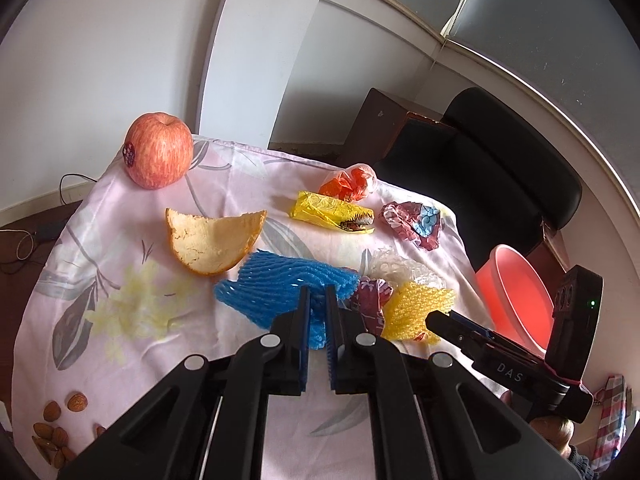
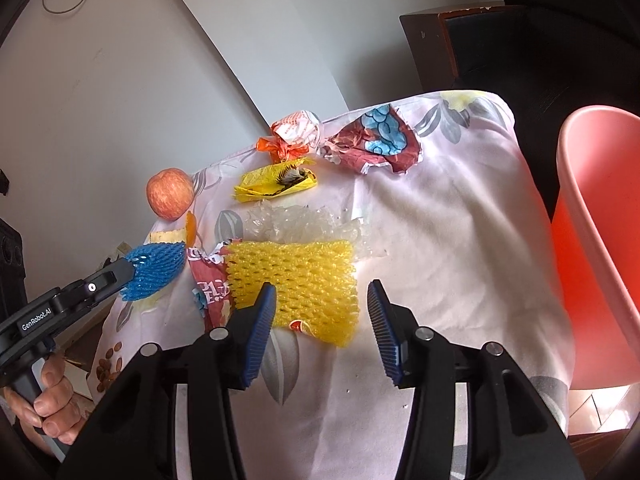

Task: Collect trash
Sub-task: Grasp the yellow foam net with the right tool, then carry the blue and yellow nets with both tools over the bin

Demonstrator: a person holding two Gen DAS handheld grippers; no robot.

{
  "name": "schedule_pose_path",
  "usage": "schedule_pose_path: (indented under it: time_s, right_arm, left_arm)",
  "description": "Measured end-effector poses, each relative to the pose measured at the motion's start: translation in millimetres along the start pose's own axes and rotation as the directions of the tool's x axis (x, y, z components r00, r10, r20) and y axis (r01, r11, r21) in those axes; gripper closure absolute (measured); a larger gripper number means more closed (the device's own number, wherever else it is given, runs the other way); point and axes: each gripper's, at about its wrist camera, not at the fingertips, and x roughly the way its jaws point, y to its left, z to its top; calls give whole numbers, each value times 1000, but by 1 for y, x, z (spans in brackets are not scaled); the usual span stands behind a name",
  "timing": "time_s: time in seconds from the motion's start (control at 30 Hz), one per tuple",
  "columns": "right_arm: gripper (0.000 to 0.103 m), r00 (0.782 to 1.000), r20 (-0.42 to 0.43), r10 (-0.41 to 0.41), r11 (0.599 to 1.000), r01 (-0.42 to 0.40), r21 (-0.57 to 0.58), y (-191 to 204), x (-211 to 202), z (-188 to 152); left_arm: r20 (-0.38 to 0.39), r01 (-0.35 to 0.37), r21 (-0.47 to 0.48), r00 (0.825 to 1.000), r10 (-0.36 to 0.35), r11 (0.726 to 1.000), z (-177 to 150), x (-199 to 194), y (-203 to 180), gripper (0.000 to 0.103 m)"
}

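Two grippers: left gripper (image 2: 132,270), marked "GenRobot.AI", pinches the blue foam net (image 1: 280,286); right gripper (image 2: 322,300) gapes over the yellow foam net (image 2: 296,276).

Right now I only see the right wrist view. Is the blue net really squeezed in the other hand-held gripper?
Observer: Yes. In the left wrist view, the left hand-held gripper has both pads shut on the blue net.
Operator: What's that orange sliver by the apple?
Observer: A big curved orange peel, lying between the apple and the net.
Operator: Is anything on the apple?
Observer: A small dark sticker on its side.
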Motion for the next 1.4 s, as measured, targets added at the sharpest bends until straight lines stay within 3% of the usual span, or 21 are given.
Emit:
schedule_pose_path:
  time_s: [0.07, 0.13, 0.23, 0.63, 1.0, 1.4]
  right_arm:
    - [68, 1000, -4, 4, 1000, -4, -9, 2, -1, -1]
    - [88, 1000, 6, -8, 1000, 8, -16, 4, -4, -2]
    - [95, 1000, 10, -1, 1000, 1, -26, 7, -13, -5]
    - [97, 991, 137, -1, 999, 5, -32, 15, -81, -21]
    - [97, 965, 229, -132, 990, 118, 73, -25, -127, -26]
    - [97, 910, 302, -283, 953, 231, 196, -79, -169, -26]
  left_arm:
    - [-3, 1, 1, 1000, -1, 1000, -3, 0, -2, 97]
    - [-10, 4, 4, 1000, -4, 1000, -6, 1, -4, 97]
    - [-14, 9, 11, 1000, -9, 1000, -9, 0, -8, 97]
    - [15, 37, 65, 999, -38, 997, -12, -15, -34, 97]
    - [12, 126, 161, 991, -130, 979, -11, -17, -86, 97]
    - [-32, 238, 272, 971, -238, 932, -11, -5, -157, 97]
